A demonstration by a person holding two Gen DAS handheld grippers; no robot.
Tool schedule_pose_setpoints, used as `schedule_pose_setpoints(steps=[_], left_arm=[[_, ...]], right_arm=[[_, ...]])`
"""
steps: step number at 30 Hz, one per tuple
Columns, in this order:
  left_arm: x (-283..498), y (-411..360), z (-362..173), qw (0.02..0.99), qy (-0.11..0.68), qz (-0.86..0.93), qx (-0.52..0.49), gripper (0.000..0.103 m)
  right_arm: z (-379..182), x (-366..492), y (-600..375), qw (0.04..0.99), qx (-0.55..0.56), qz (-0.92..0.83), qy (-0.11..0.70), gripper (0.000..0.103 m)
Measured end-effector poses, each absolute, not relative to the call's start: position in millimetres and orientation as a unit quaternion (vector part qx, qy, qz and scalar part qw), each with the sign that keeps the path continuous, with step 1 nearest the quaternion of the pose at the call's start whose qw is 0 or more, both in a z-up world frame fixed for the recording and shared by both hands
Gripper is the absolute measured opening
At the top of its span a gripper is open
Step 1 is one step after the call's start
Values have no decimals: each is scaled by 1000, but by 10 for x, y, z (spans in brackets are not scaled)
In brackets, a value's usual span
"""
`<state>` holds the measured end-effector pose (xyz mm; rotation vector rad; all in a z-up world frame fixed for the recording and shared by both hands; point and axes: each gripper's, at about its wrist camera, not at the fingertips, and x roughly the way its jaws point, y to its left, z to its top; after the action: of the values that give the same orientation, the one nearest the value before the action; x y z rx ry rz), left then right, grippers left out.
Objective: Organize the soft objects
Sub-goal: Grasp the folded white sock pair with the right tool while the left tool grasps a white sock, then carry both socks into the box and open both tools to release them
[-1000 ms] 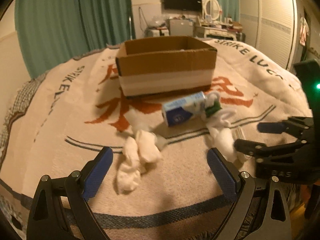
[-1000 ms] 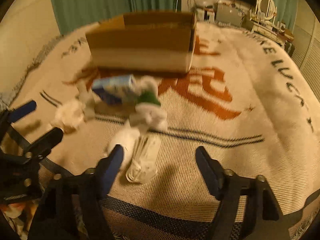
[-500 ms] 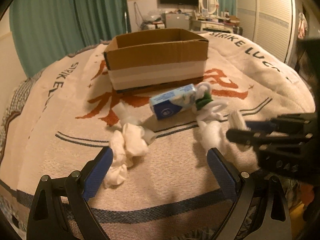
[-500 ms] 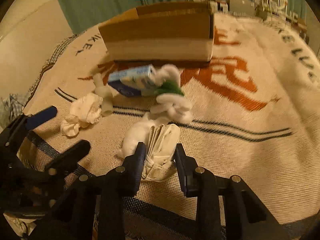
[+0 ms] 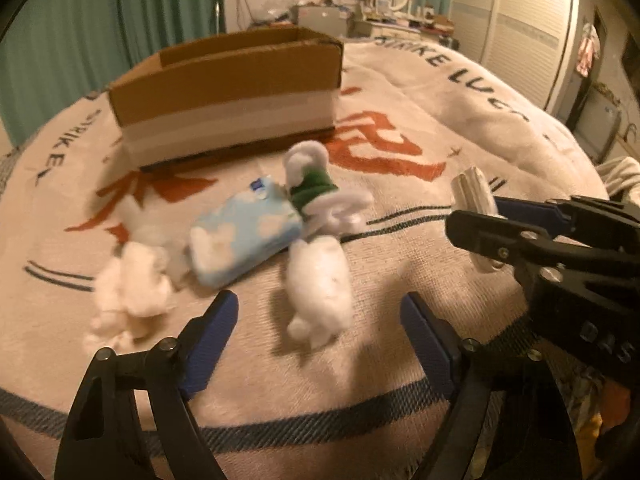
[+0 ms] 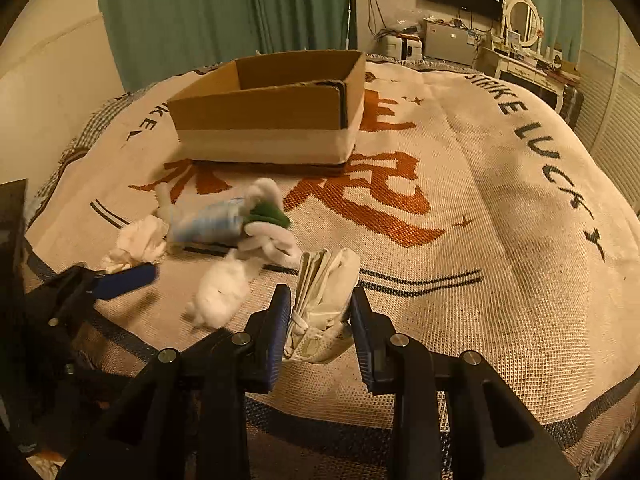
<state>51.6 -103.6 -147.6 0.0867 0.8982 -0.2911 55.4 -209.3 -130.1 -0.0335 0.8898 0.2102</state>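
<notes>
The right gripper (image 6: 320, 316) is pinching a soft, light folded mask (image 6: 326, 300) near the bed's (image 6: 500, 240) edge, while the left gripper (image 5: 320, 332), closing but empty, is straddling a squashy fluffy wad (image 5: 318, 280), best taken mid-body.

A bed under a cream woven blanket (image 6: 460, 184) with orange characters carries 1 open cardboard box (image 6: 272, 120), a blue tissue pack (image 5: 244, 236) and white soft bundles (image 5: 320, 284).
</notes>
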Motion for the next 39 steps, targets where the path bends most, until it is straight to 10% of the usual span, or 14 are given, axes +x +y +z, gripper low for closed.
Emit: schedule_pose_setpoints(steps=[9, 25, 39], left_arm=[[632, -1079, -1612, 882, 443, -151, 43, 29], [222, -625, -932, 916, 377, -136, 19, 27], [685, -338, 334, 960, 255, -114, 25, 27]], right_arm=[[-1442, 632, -2148, 890, -3, 108, 443, 30], [-1120, 445, -1972, 907, -6, 117, 405, 30], [281, 875, -1608, 948, -33, 165, 272, 30]])
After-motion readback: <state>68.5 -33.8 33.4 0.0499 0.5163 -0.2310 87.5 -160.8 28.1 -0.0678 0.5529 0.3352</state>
